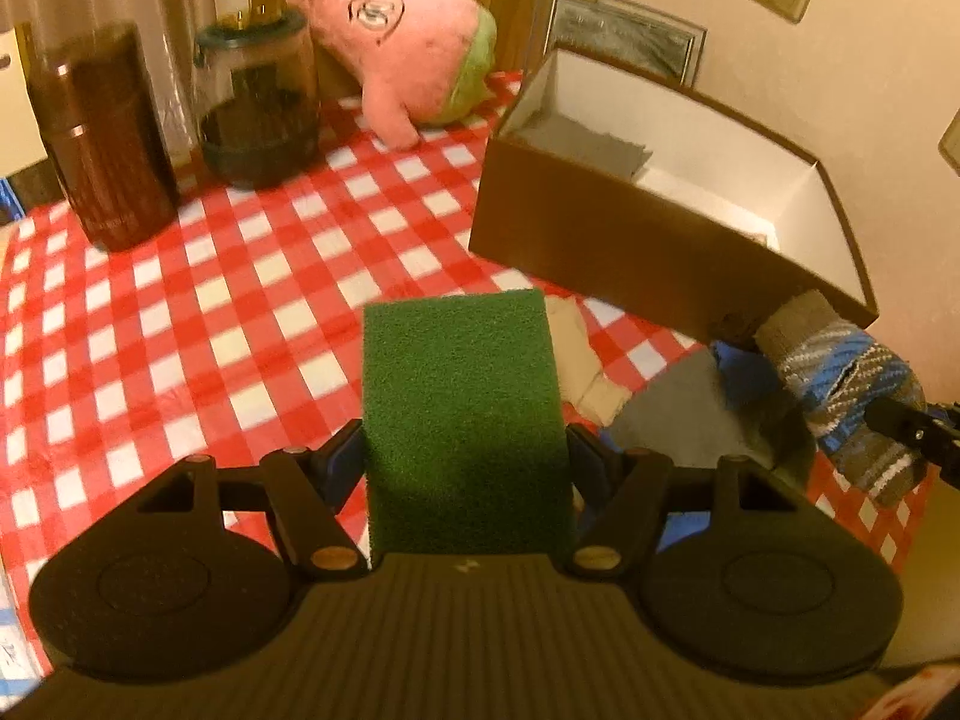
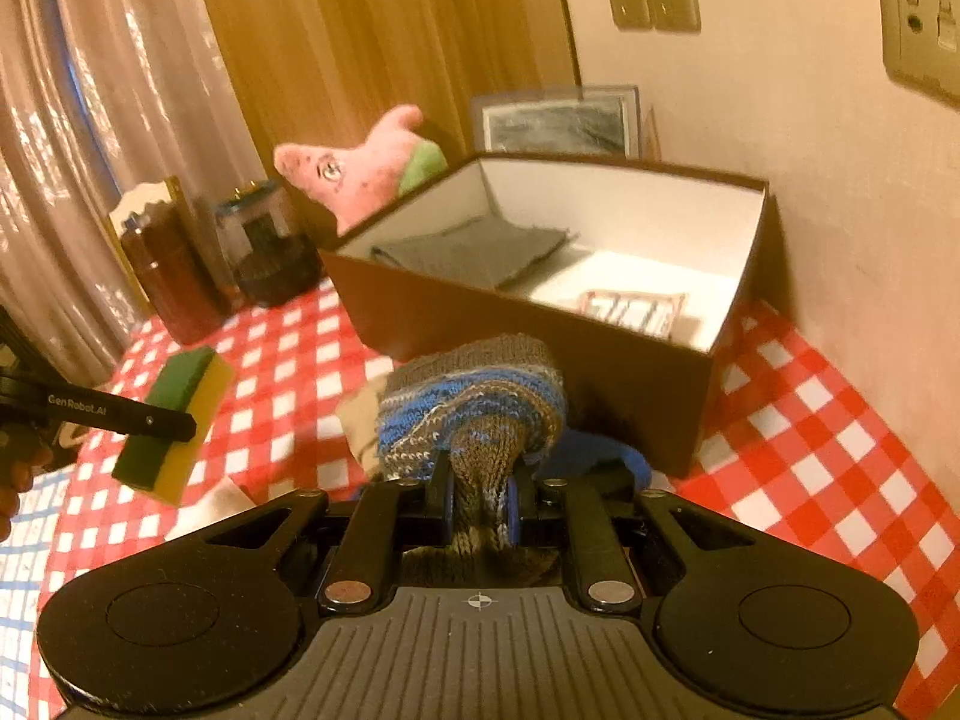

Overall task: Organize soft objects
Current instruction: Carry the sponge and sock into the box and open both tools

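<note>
Left wrist view: we clamp green-and-yellow sponge [image 1: 462,420]; right jaws pinch striped knitted sock [image 2: 474,414]. Risk: sock snags brown cardboard box [image 2: 540,330] rim.

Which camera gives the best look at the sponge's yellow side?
The right wrist view: the sponge, held in the left tool, shows its green top and yellow edge. The left wrist view shows only the green face.

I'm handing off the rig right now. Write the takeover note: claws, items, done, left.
Left claw: shut on the green sponge, lifted off the table.
Right claw: shut on the striped knit sock, in front of the box.
Done: a grey cloth lies in the box.
Left: sponge, sock, the pink plush toy behind the box, and cloths on the checked tablecloth.
</note>
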